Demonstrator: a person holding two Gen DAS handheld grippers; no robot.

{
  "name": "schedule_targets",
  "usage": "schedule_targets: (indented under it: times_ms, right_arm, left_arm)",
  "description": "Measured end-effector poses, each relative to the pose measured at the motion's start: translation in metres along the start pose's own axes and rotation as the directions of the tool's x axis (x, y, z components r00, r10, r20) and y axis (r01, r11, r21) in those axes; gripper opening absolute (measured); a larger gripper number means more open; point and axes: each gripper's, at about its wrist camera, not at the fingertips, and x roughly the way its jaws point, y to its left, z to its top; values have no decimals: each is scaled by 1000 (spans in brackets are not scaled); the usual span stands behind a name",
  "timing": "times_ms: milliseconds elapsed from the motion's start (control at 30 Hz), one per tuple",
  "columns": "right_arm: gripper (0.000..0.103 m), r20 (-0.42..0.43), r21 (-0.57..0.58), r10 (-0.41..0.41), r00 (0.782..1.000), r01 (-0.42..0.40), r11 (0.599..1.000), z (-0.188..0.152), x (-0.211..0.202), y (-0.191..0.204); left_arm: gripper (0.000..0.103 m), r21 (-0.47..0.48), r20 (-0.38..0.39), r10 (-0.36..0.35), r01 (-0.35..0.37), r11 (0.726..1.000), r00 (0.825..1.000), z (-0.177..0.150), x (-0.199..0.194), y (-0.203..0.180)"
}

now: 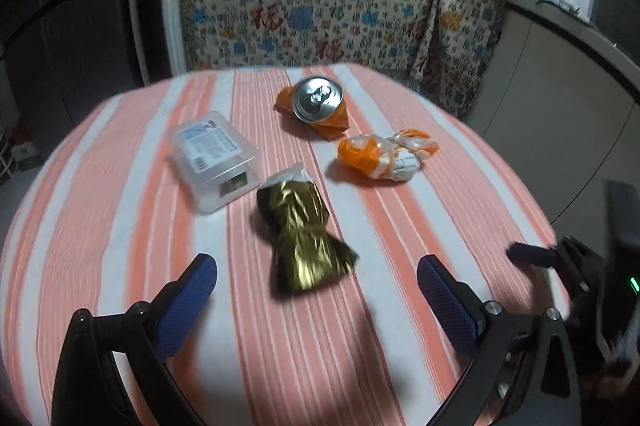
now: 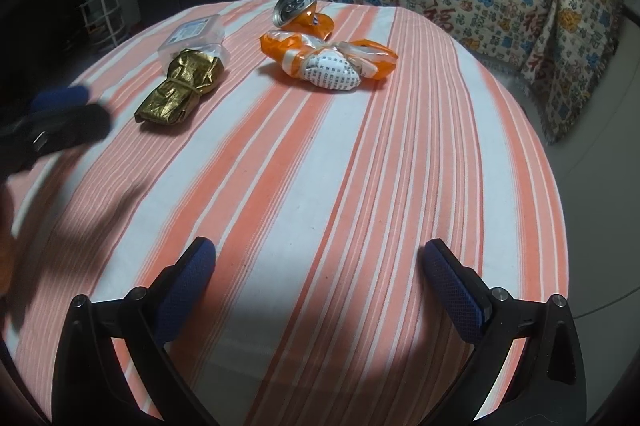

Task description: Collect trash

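Note:
Trash lies on a table with an orange-and-white striped cloth [image 1: 160, 266]. A crumpled gold wrapper [image 1: 304, 238] lies just ahead of my open, empty left gripper [image 1: 316, 278], between its fingers' line. Beyond it are a clear plastic box [image 1: 212, 158], a crushed orange can [image 1: 316, 102] and a knotted orange-and-white wrapper [image 1: 384, 156]. My right gripper [image 2: 316, 270] is open and empty above bare cloth [image 2: 320, 166], well short of the orange-and-white wrapper [image 2: 332, 60], gold wrapper [image 2: 180, 86], box [image 2: 192, 34] and can [image 2: 300, 12]. The left gripper's fingertip [image 2: 60, 98] shows blurred at the left.
A patterned fabric covering [image 1: 312, 6] hangs behind the table, with pots on top. A dark cabinet [image 1: 72, 6] stands at the left. A grey counter [image 1: 560, 106] is at the right. The right gripper's fingertip [image 1: 532, 254] shows at the table's right edge.

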Motion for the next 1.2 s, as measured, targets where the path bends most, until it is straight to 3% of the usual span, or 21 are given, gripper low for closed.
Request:
schedule_targets:
  times_ms: [133, 167, 200, 233, 267, 300, 333, 367, 500, 633, 700, 767, 933, 1200]
  right_arm:
    - [103, 0, 0, 3, 1000, -3, 1000, 1, 0, -1]
    - [103, 0, 1, 5, 1000, -5, 1000, 0, 0, -1]
    - [103, -1, 1, 6, 1000, -6, 1000, 0, 0, -1]
    - [103, -1, 1, 7, 1000, -7, 1000, 0, 0, -1]
    - [103, -1, 1, 8, 1000, -8, 1000, 0, 0, -2]
    - [103, -1, 1, 8, 1000, -8, 1000, 0, 0, -1]
    - [103, -1, 0, 9, 1000, -9, 1000, 0, 0, -2]
    - [103, 0, 0, 9, 1000, -9, 1000, 0, 0, -2]
    - [103, 0, -1, 8, 1000, -8, 1000, 0, 0, -2]
    - [103, 1, -1, 7, 1000, -7, 1000, 0, 0, -3]
    - [103, 1, 0, 6, 1000, -6, 1000, 0, 0, -3]
    - [103, 2, 1, 5, 1000, -5, 1000, 0, 0, -3]
    - [103, 5, 8, -3, 1000, 3, 1000, -3, -2, -5]
    - [102, -10, 24, -5, 1000, 5, 1000, 0, -2, -7]
  left_arm:
    - [100, -54, -101, -9, 4, 999, 995, 17, 44, 12]
    - [85, -58, -107, -1, -5, 998, 994, 18, 48, 13]
    - [79, -46, -99, 31, -35, 998, 995, 18, 49, 12]
    - [56, -23, -85, 64, -67, 998, 994, 16, 46, 10]
    - [42, -10, -83, 83, -84, 996, 993, 14, 43, 9]
    - [41, -22, -83, 68, -70, 997, 994, 10, 36, 11]
    - [30, -44, -84, 34, -38, 998, 996, 7, 29, 13]
    - [30, -63, -92, 8, -14, 998, 996, 1, 20, 17]
    - [30, -11, -60, 81, -82, 997, 995, -24, -20, 18]
    - [33, -49, -43, 95, -97, 994, 995, -44, -36, 33]
    - [46, -68, -48, 120, -123, 990, 992, -51, -33, 38]
    - [74, -83, -49, 123, -127, 988, 991, -57, -29, 41]
    - [87, -50, -38, 192, -194, 980, 981, -64, -21, 42]
    - [89, -56, -40, 188, -190, 980, 981, -65, -20, 45]
